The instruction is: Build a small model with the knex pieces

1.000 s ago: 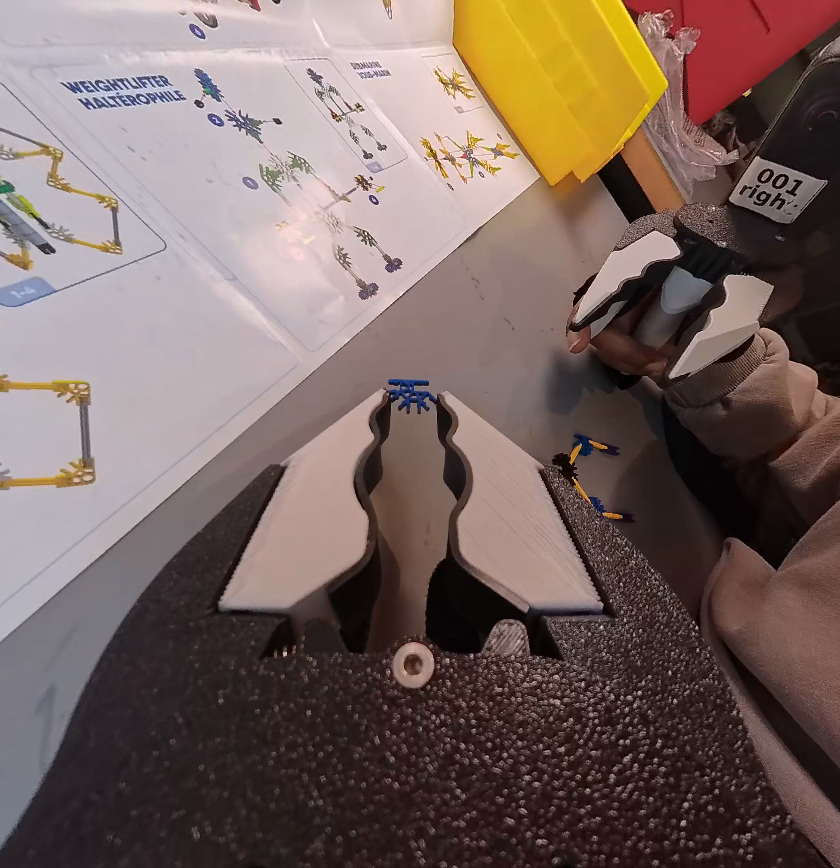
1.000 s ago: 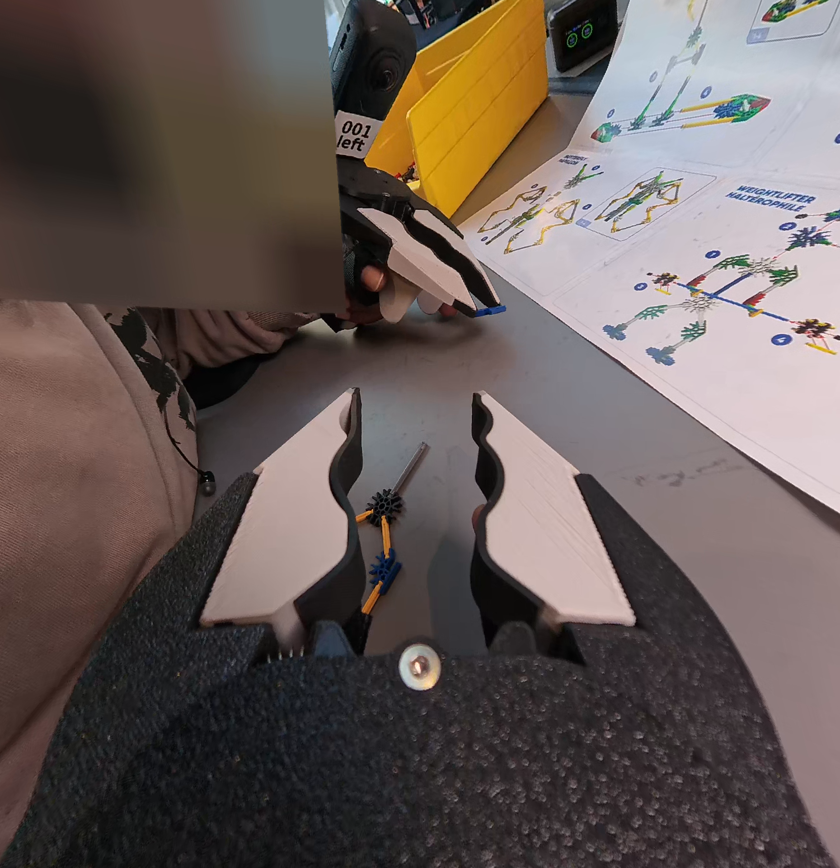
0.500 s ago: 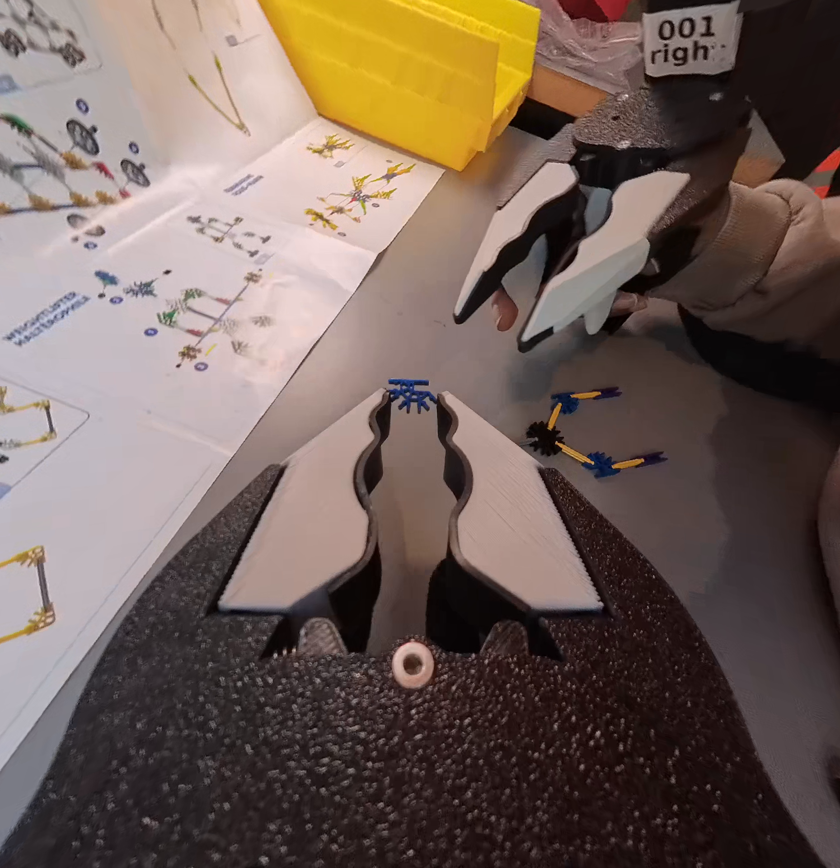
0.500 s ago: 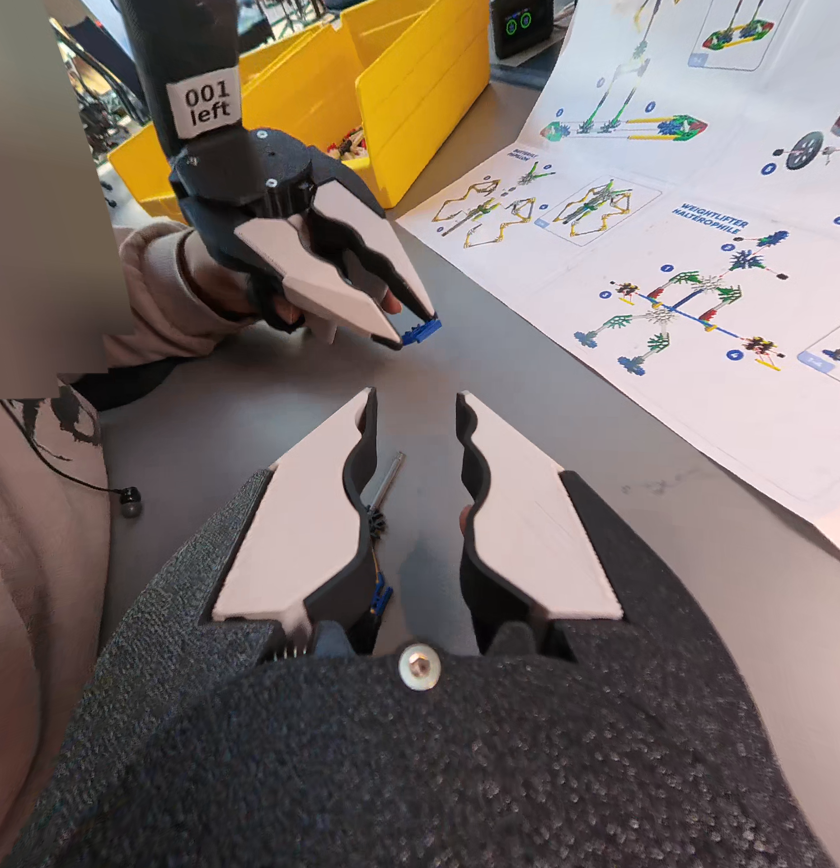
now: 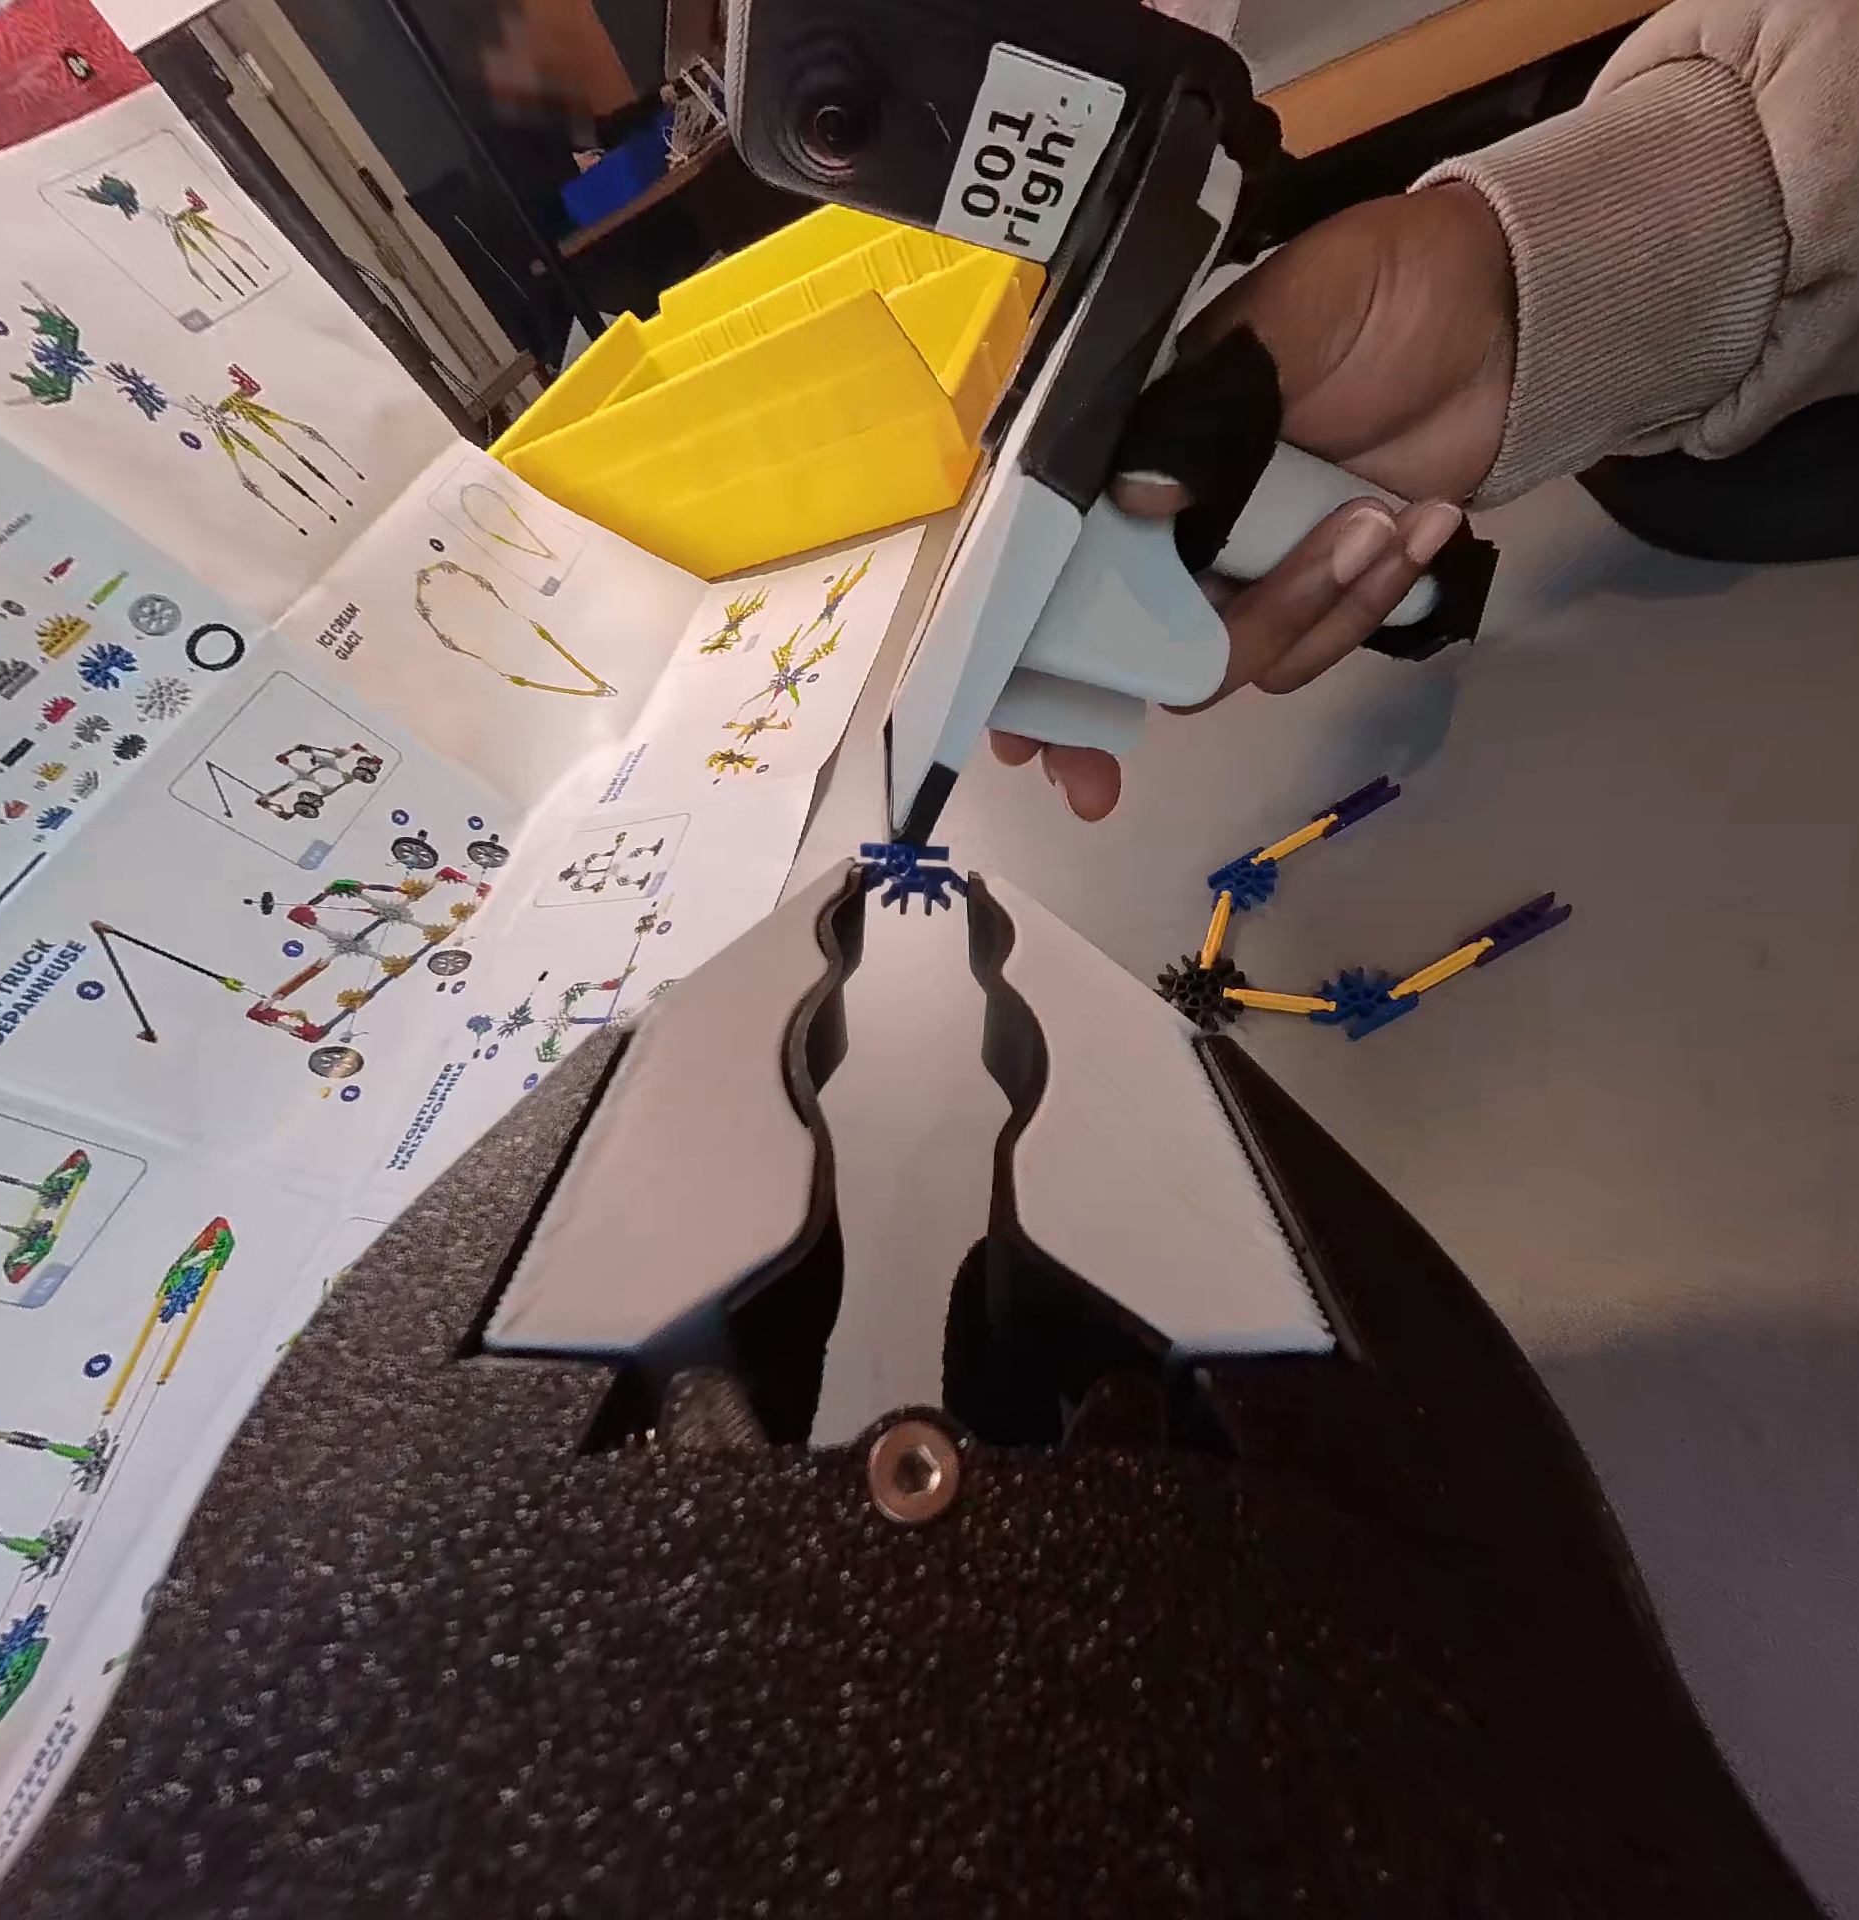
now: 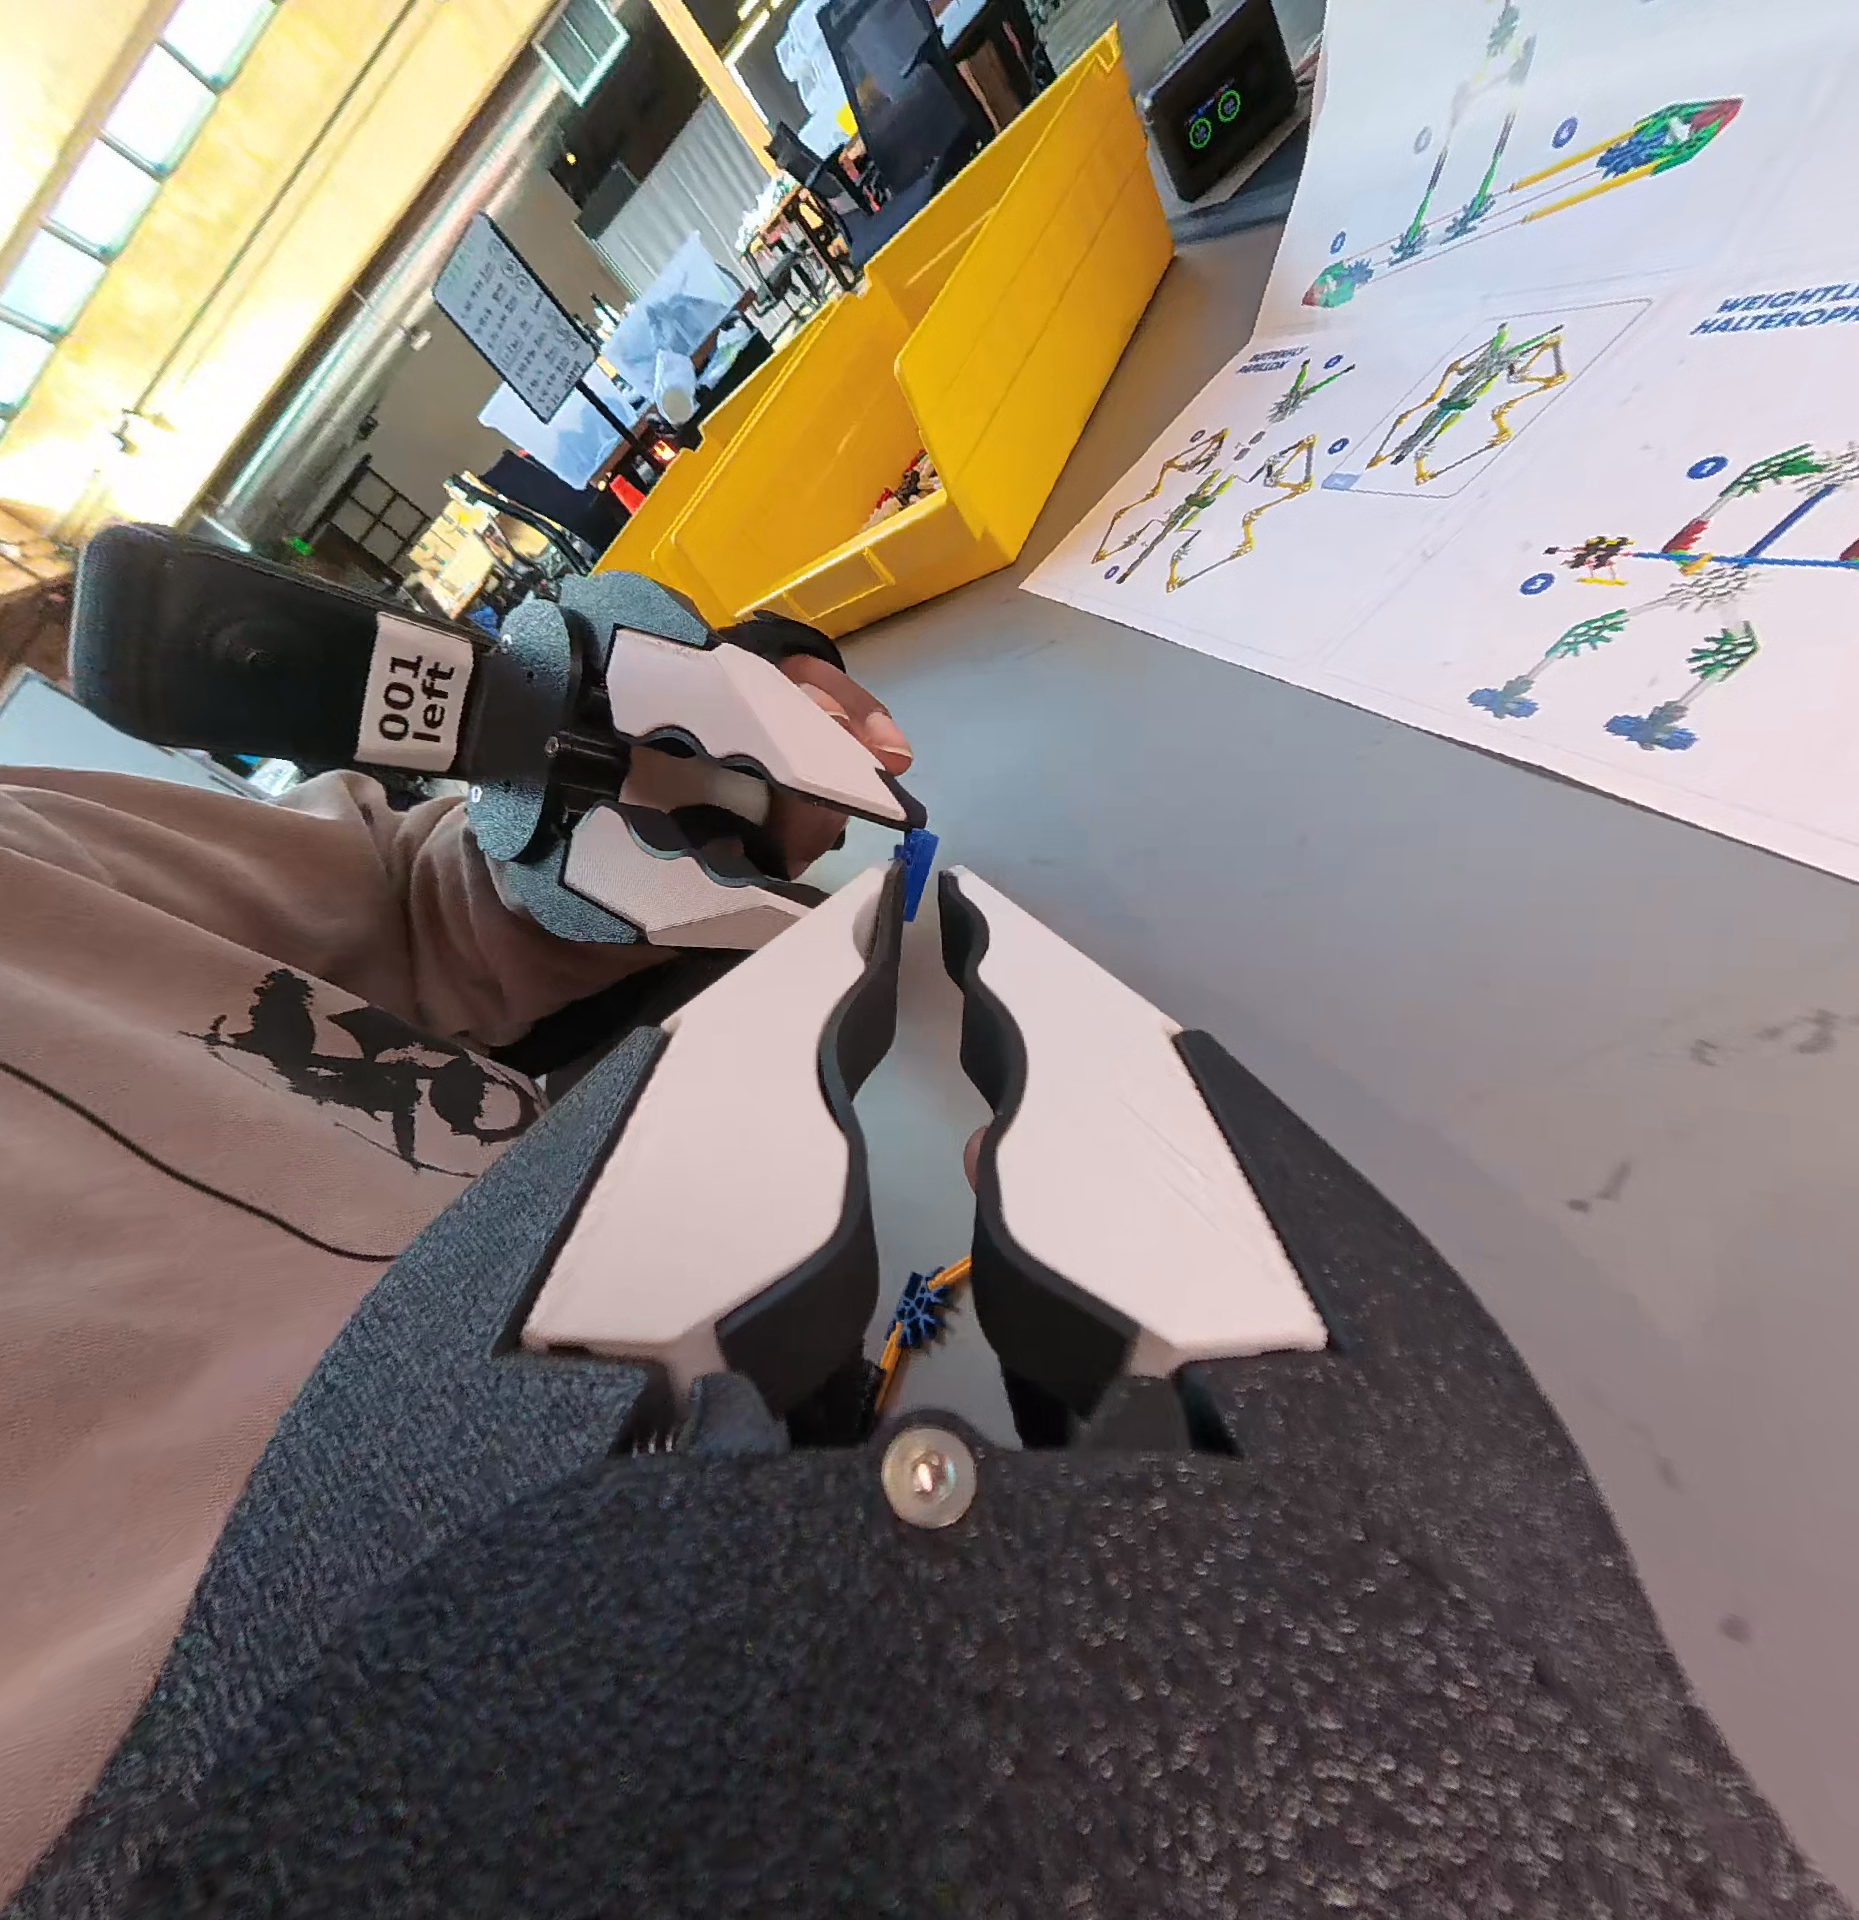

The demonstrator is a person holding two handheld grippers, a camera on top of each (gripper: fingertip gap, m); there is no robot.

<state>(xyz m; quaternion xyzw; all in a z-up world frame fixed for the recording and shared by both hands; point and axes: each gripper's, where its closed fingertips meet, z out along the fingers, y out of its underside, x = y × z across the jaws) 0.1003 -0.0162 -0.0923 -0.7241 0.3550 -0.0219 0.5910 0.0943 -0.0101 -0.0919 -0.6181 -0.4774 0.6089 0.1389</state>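
Left gripper (image 5: 912, 883): its two fingers are clamped on a small blue connector (image 5: 909, 876), pinched right at the tips; the grip looks the same as a second ago.
Right gripper (image 6: 914, 883): a second ago it hung low over the table with its fingers wide apart; now it is raised and tilted, the fingers drawn close with a narrow gap at the tips. Its tips meet the blue connector (image 6: 912, 881) held by the left one. Whether they press on the piece I cannot tell.
Meeting point: earlier the two grippers were well apart; now their tips touch at the connector, above the grey table (image 5: 1631, 1195).
Toy chain: a small built piece of black and blue connectors joined by yellow rods (image 5: 1309, 977) lies on the table to the right of the left gripper, untouched; the right wrist view glimpses part of it between the finger roots (image 6: 920, 1314).
Surroundings: an instruction sheet (image 5: 281, 831) spreads to the left; a yellow bin (image 5: 779, 426) stands behind it.
Hand: a hand (image 5: 1361, 436) in a beige sleeve holds the right gripper's handle.
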